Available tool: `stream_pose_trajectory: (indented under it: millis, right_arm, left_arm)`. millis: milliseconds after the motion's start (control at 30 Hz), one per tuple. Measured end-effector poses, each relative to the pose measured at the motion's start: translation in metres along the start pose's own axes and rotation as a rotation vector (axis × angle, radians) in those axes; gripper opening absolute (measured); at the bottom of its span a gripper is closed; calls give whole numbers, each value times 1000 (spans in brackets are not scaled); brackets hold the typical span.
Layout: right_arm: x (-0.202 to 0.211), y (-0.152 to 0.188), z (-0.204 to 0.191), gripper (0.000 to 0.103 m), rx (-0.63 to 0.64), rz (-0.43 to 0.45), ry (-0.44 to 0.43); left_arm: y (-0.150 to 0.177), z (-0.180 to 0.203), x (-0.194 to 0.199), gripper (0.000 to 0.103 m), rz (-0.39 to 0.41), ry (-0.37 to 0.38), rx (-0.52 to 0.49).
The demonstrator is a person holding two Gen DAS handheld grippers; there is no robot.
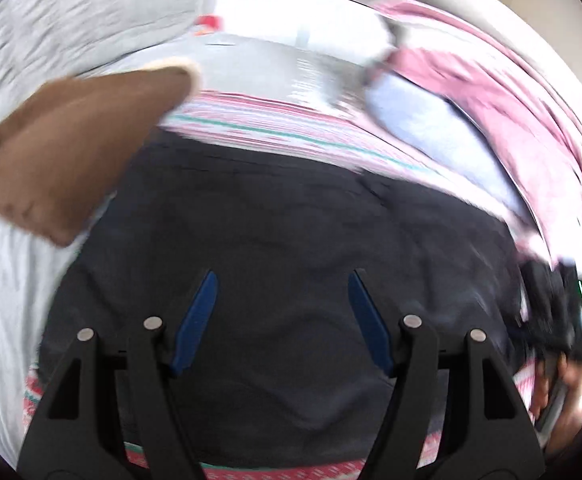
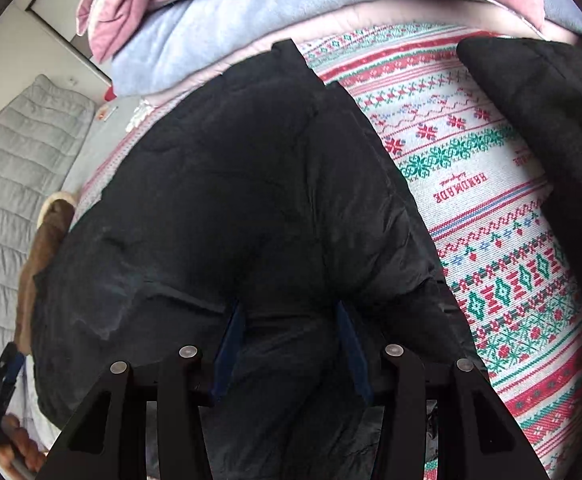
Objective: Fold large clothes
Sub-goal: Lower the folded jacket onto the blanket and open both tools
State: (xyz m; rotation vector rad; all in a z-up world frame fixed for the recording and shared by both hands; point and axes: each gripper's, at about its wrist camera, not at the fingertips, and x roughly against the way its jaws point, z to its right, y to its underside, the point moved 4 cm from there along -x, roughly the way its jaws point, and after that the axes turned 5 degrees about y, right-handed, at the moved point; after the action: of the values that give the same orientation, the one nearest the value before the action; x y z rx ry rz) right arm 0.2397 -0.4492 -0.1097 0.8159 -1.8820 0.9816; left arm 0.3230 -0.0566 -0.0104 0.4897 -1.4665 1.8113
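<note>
Right gripper point(image 2: 291, 316): clamped on a bunched fold of the black padded jacket point(image 2: 231, 200), blue pads pressing into the cloth from both sides.
Left gripper point(image 1: 283, 320): jaws apart, blue fingers point(image 1: 197, 320) spread over flat black cloth with nothing pinched between them; this view is smeared by motion.
Black padded jacket: lies across the bed on the patterned bedspread point(image 2: 511, 220); one pointed end reaches up toward the stacked bedding, and the bulk spreads down to both grippers.
Jacket edges: its right-hand edge runs diagonally across the bedspread; its left-hand edge lies near the bed's side, beside the brown garment point(image 2: 43, 248).
Second dark piece point(image 2: 551, 120): black cloth at the far right of the right wrist view, apart from the main body; whether it belongs to the same jacket cannot be told.
Open room: a wide bare band of bedspread lies between the jacket's right edge and that dark piece.
Crowded side: pink blanket point(image 2: 171, 0) and pale blue blanket point(image 2: 211, 40) are piled at the far end of the bed.
Beyond the bed: grey quilted pad point(image 2: 19, 152) on the left.
</note>
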Motion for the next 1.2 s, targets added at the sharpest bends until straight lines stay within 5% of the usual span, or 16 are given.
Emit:
stream_pose_trajectory:
  millis: [133, 300, 433, 533, 700, 800, 933, 1067, 1200]
  right_arm:
    - [-2, 0, -4, 49, 9, 1, 35]
    - [20, 1, -13, 55, -5, 61, 29]
    - [42, 3, -26, 76, 18, 127, -49]
    - [36, 6, -31, 76, 49, 101, -13]
    - [26, 9, -29, 76, 12, 43, -22]
    - [30, 5, -27, 76, -8, 44, -33]
    - [35, -3, -15, 76, -44, 54, -77]
    - [34, 3, -8, 76, -70, 43, -96]
    - [33, 3, -5, 76, -86, 34, -111]
  left_arm:
    - [17, 54, -13, 69, -44, 28, -189]
    - [25, 94, -29, 69, -132, 115, -269]
    - [22, 108, -63, 69, -154, -33, -353]
    - [33, 99, -97, 70, -232, -84, -337]
    - [37, 99, -100, 71, -254, -118, -371]
    - [19, 96, -91, 71, -240, -86, -333]
    - [-17, 92, -94, 71, -203, -150, -297]
    - [-27, 92, -129, 71, -317, -169, -318]
    - [-17, 84, -153, 84, -356, -223, -312]
